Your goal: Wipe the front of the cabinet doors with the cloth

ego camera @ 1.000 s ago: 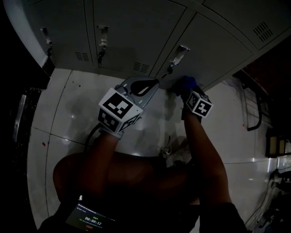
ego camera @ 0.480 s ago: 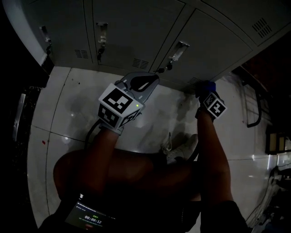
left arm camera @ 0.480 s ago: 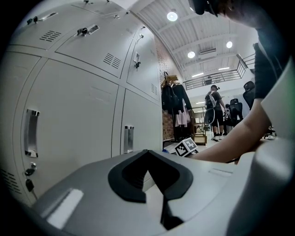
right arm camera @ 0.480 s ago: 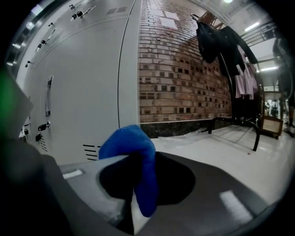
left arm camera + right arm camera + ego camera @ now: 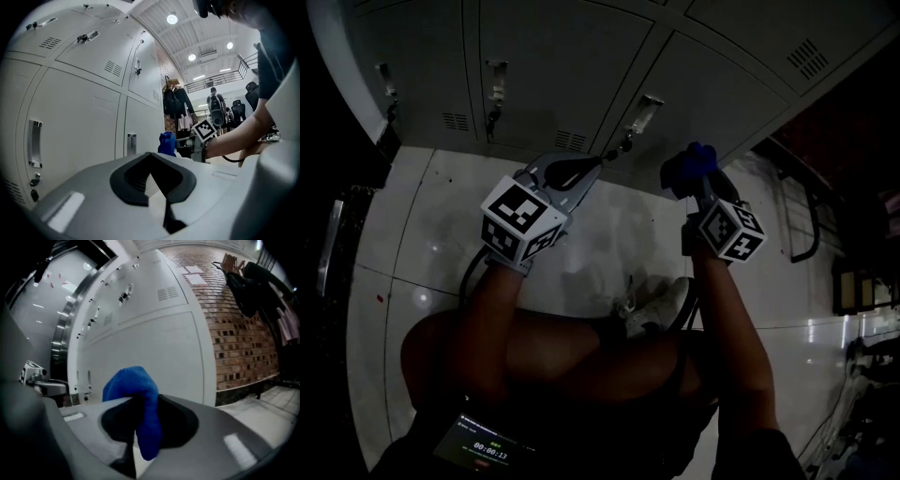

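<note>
1. The right gripper (image 5: pixel 694 186) was clamped on a blue cloth (image 5: pixel 688 167), held narrow with a fold of the fabric pinched between its jaws. In the right gripper view the cloth (image 5: pixel 136 399) bunched above the jaws and hung down through them.
2. In the head view the cloth sat at about 1 o'clock from the picture's centre, against the lower edge of a grey cabinet door (image 5: pixel 741 84). Whether it actually touched the door could not be told.
3. The left gripper (image 5: pixel 574 172) had its jaws closed together with nothing between them, as the left gripper view (image 5: pixel 157 187) showed. Its tip pointed toward the foot of the doors.
4. From the left gripper's tip, the cloth lay at 3 o'clock, near but apart. A metal door latch (image 5: pixel 645 112) with a hanging key (image 5: pixel 617 150) stood at about 1 o'clock.
5. In the left gripper view the cloth (image 5: pixel 166 143) appeared just beside the door front (image 5: pixel 75 117), at 12 o'clock of the jaws.
6. A brick wall (image 5: pixel 239 333) rose at 3 o'clock of the door (image 5: pixel 154 348) in the right gripper view.
7. A glossy tiled floor (image 5: pixel 422 234) lay under both grippers, and a pale shoe (image 5: pixel 656 305) rested at 6 o'clock of the cloth.
</note>
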